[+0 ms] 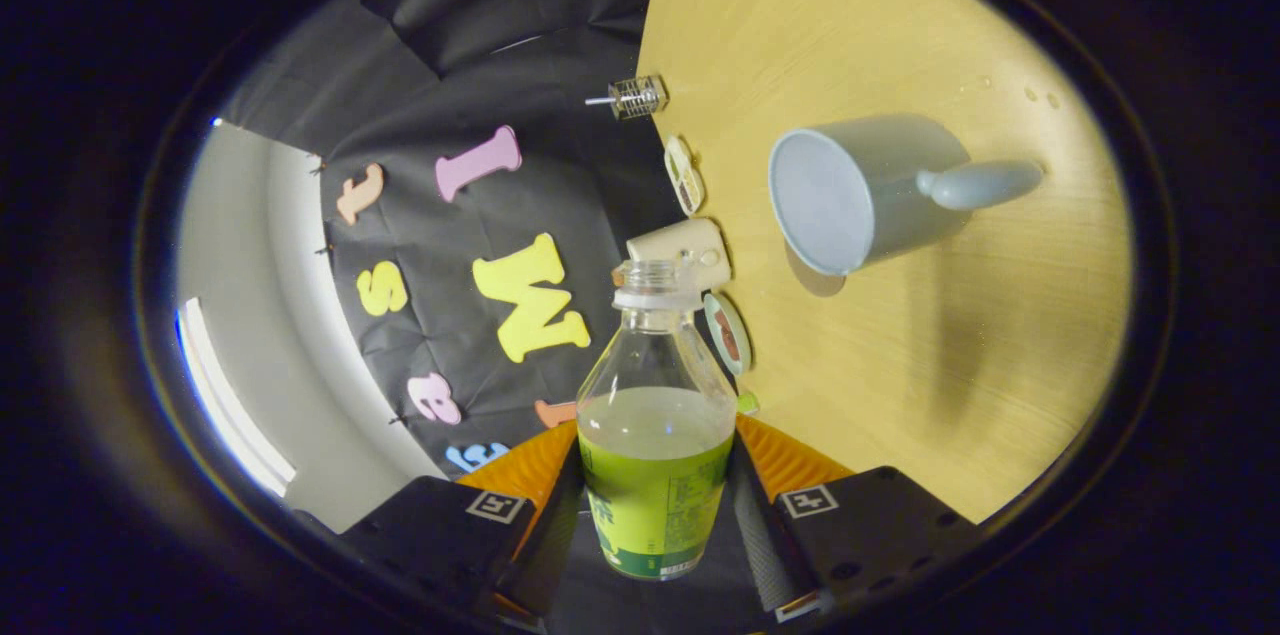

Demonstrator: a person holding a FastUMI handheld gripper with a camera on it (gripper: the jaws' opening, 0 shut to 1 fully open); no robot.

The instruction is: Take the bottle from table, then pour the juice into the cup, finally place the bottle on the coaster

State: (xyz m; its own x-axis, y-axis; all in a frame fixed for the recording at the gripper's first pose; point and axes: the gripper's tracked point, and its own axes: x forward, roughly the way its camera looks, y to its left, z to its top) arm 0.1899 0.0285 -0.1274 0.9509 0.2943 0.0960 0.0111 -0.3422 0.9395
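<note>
One bottle (655,435), uncapped, clamped between the fingers of one gripper (655,515); one cup (860,190) at 1 o'clock beyond; two flat discs (684,175) (727,332); one wire cage (637,97) at 12; one table (900,365).

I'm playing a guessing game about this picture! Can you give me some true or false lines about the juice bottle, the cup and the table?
1. The gripper holds the clear plastic bottle of green juice between its fingers. True.
2. The bottle has a cap on. False: its mouth is open.
3. The pale blue mug with a handle is full of juice. False: no juice shows inside.
4. The mug stands on the light wooden table. True.
</note>
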